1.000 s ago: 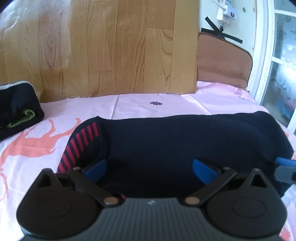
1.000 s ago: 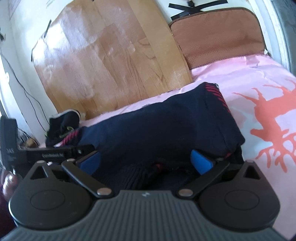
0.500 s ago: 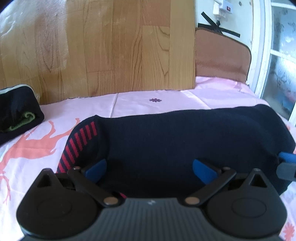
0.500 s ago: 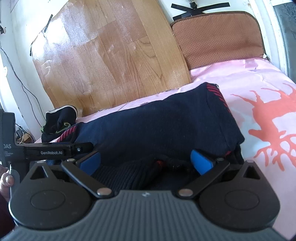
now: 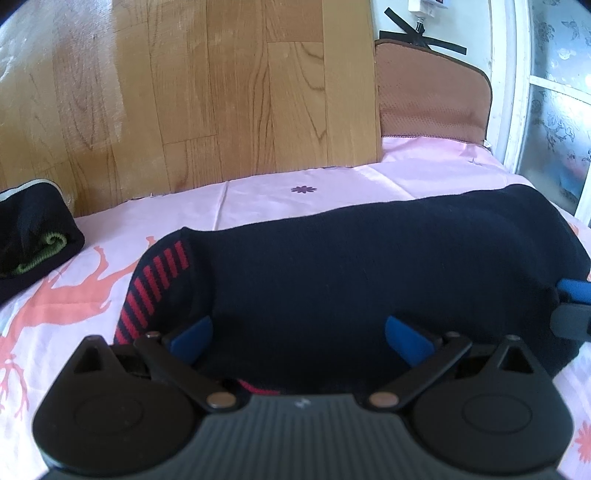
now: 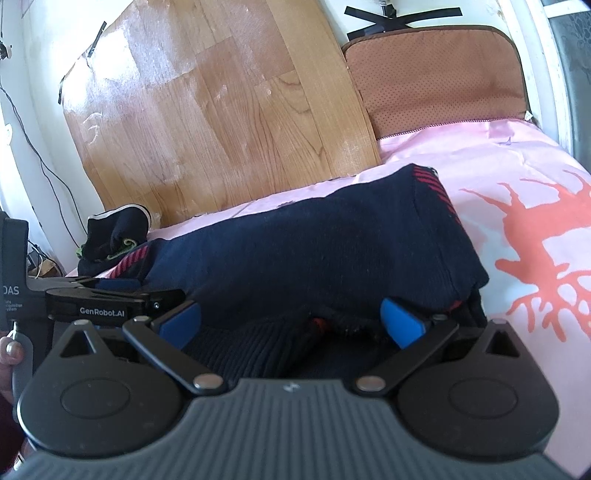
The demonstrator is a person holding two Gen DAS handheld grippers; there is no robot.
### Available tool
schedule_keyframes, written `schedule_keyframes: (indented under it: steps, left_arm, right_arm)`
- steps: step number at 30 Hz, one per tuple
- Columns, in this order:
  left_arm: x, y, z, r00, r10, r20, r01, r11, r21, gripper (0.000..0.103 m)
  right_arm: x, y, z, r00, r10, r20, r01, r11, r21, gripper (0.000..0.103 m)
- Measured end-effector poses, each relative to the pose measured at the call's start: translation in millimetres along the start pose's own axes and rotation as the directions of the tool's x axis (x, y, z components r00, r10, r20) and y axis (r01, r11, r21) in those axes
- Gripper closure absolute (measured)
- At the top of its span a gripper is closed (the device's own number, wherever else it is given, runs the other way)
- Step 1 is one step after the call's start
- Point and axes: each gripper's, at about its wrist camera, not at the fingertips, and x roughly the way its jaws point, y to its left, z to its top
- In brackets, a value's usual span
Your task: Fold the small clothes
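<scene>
Navy garment [image 5: 369,273] with red-striped cuffs lies lengthwise across the pink bed sheet [image 5: 258,195]. Left gripper [image 5: 299,334] and right gripper [image 6: 290,319] both sit at its near edge, fingers spread, cloth between them. Folded dark bundle [image 5: 33,240] well apart at left. Wooden board [image 5: 184,92] bounds the far side.

Pink bedsheet [image 5: 424,177] with orange branching prints [image 6: 546,258] and a small purple flower mark [image 5: 303,189]. Wood-grain board [image 5: 221,92] standing upright behind the sheet. Brown mesh cushion [image 6: 443,81] upright just beside the board. Black tape cross [image 6: 402,16] on the wall above the cushion. White-framed patterned window [image 5: 554,110] at the right.
</scene>
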Motion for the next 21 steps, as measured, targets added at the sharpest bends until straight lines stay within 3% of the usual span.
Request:
schedule_keyframes:
  steps: [14,21]
  left_arm:
    - [-9,6,0,0.999,0.005,0.043,-0.004,1.0,-0.022,0.0]
    - [-10,6,0,0.998,0.033,0.052,-0.032,0.999,-0.019,0.0]
  right_arm:
    - [-13,4,-6,0.997,-0.014,0.072,0.014,1.0,0.002,0.0]
    - [-7,5,-5,0.996,-0.074,0.048,0.074,0.997,0.003,0.0]
